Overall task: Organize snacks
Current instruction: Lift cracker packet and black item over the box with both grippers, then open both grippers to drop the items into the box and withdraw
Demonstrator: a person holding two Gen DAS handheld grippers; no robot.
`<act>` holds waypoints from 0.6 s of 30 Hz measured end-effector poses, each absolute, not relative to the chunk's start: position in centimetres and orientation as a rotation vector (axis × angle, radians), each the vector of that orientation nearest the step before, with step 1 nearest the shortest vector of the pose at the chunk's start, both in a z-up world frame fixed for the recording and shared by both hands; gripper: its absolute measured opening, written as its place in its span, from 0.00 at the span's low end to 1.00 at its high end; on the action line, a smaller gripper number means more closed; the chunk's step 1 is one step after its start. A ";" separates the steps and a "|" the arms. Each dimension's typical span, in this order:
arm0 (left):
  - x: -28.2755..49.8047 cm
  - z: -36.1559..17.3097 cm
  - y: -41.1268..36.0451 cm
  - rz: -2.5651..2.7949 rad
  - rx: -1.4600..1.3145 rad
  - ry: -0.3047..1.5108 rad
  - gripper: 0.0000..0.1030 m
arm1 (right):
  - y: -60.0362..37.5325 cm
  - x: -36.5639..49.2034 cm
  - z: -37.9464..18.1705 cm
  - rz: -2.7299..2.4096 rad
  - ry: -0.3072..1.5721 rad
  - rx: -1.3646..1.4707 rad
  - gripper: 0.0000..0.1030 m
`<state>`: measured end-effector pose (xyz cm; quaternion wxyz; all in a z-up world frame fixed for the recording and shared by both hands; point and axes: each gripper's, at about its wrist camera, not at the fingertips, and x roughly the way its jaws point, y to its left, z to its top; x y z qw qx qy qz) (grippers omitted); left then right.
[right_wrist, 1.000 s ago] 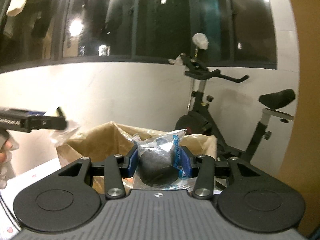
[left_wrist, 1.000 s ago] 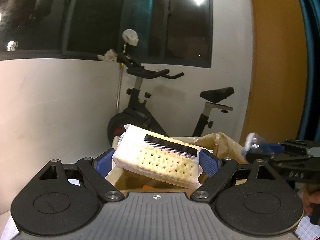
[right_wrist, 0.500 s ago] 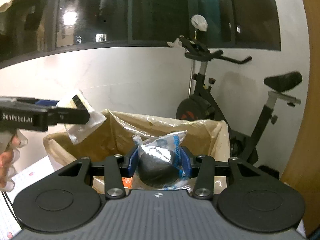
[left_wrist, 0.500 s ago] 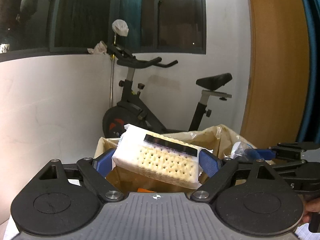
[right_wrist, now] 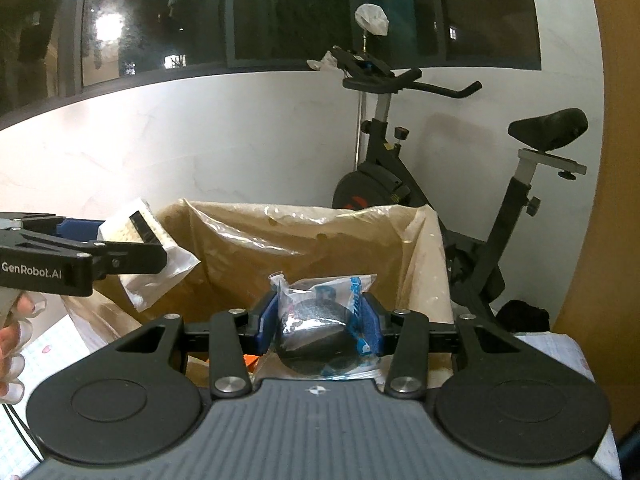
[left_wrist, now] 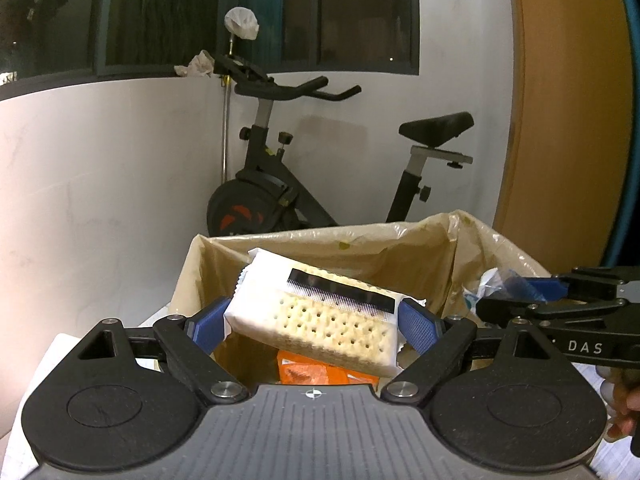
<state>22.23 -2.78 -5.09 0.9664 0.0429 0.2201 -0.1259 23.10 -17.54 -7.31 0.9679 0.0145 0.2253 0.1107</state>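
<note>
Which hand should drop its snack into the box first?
Probably left: its cracker pack hangs over the lined box opening. The right's dark cookie packet is near the front rim.

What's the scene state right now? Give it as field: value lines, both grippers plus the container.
left gripper: shut on cracker pack, tilted, above the box opening
right gripper: shut on dark cookie packet, over the box
container: lined cardboard box, open top
inside box: orange packet visible
background: exercise bike by the white wall
</note>
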 end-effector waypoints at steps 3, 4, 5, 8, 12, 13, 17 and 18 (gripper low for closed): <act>22.4 -5.3 -2.6 -0.250 0.096 0.458 0.88 | -17.3 23.0 -7.4 0.221 0.459 0.022 0.45; 22.4 -5.4 -2.6 -0.248 0.099 0.461 0.88 | -17.3 23.0 -7.4 0.221 0.460 0.019 0.45; 22.5 -5.4 -2.6 -0.248 0.102 0.465 0.89 | -17.2 23.0 -7.4 0.220 0.462 0.018 0.45; 22.4 -5.5 -2.7 -0.243 0.102 0.476 0.89 | -17.2 23.0 -7.4 0.218 0.469 0.015 0.46; 22.5 -5.5 -2.5 -0.227 0.101 0.491 0.91 | -17.1 22.9 -7.3 0.216 0.469 0.008 0.50; 22.5 -5.5 -2.5 -0.221 0.102 0.493 0.91 | -17.0 22.9 -7.2 0.221 0.466 0.006 0.51; 22.3 -5.3 -2.3 -0.214 0.093 0.490 0.91 | -16.8 22.7 -7.0 0.231 0.454 -0.016 0.56; 22.2 -5.2 -2.3 -0.215 0.091 0.490 0.91 | -16.8 22.5 -6.9 0.233 0.452 -0.020 0.56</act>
